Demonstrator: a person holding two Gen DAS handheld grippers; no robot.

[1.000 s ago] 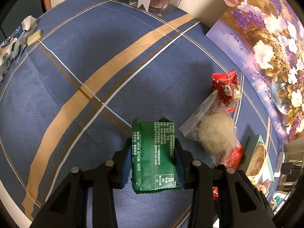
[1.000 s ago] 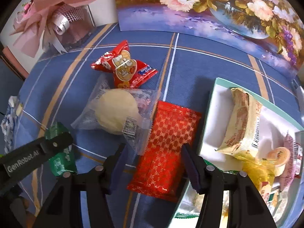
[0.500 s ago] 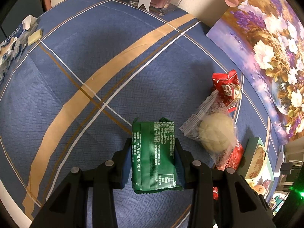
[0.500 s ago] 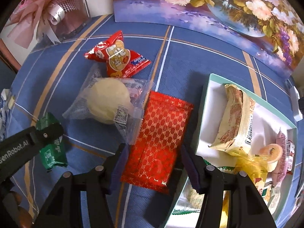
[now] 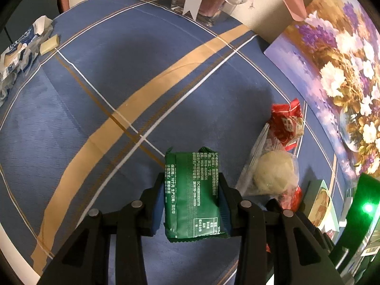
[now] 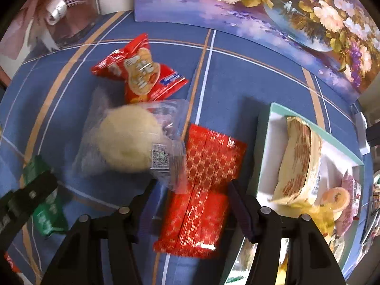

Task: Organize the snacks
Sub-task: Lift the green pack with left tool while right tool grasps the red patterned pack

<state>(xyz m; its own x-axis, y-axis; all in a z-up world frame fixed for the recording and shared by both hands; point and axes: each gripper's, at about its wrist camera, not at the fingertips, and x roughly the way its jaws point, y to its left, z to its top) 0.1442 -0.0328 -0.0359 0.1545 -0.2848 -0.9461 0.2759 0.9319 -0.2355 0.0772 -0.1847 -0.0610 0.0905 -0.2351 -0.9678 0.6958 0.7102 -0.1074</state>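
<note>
My left gripper is shut on a green snack packet, held just above the blue tablecloth; the same packet shows at the lower left of the right wrist view. My right gripper points down over a red gold-patterned packet lying flat. Its jaws are opening, the packet is between them, and a gap shows beside the left finger. A clear bag with a pale round bun overlaps that packet's left edge. A red cartoon snack bag lies beyond.
A green-rimmed white tray at the right holds a yellow packet and several small snacks. A flower painting leans at the back. A pink ribbon box and blue-white wrappers sit at the far edges.
The right gripper has come down and closer over the red patterned packet, with its jaws a little wider. Its body now shows at the right edge of the left wrist view. The left gripper stayed still.
</note>
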